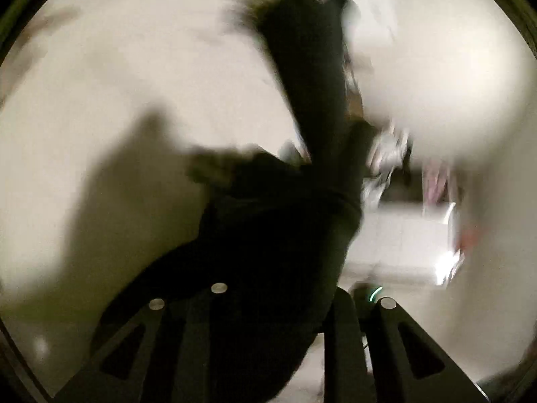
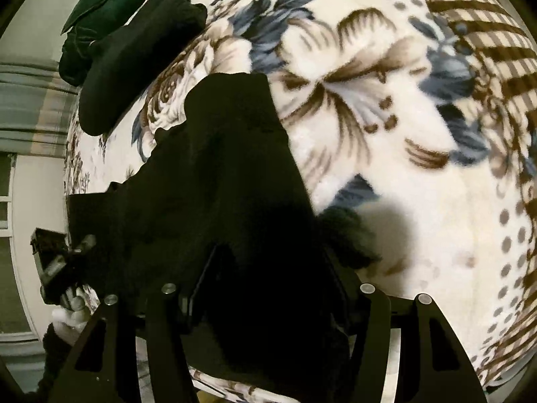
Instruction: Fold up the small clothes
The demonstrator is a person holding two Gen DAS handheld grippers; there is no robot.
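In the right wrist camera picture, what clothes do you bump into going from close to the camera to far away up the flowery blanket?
Near to far: black garment spread between the right gripper fingers → folded black piece → dark green garment at the far edge of the floral blanket.

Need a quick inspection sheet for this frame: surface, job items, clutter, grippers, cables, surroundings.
Surface: floral blanket with a checked border, covering what looks like a bed.
Job's things: black garment spread on the blanket; folded black piece and dark green garment stacked at the far edge.
Clutter: nothing seen on the blanket; white boxes in the blurred left view.
Grippers: left gripper shut on dark cloth, view motion-blurred; right gripper over the black garment, grip cannot be told.
Cables: nothing seen.
Surroundings: pale wall beside the bed; a gloved hand.
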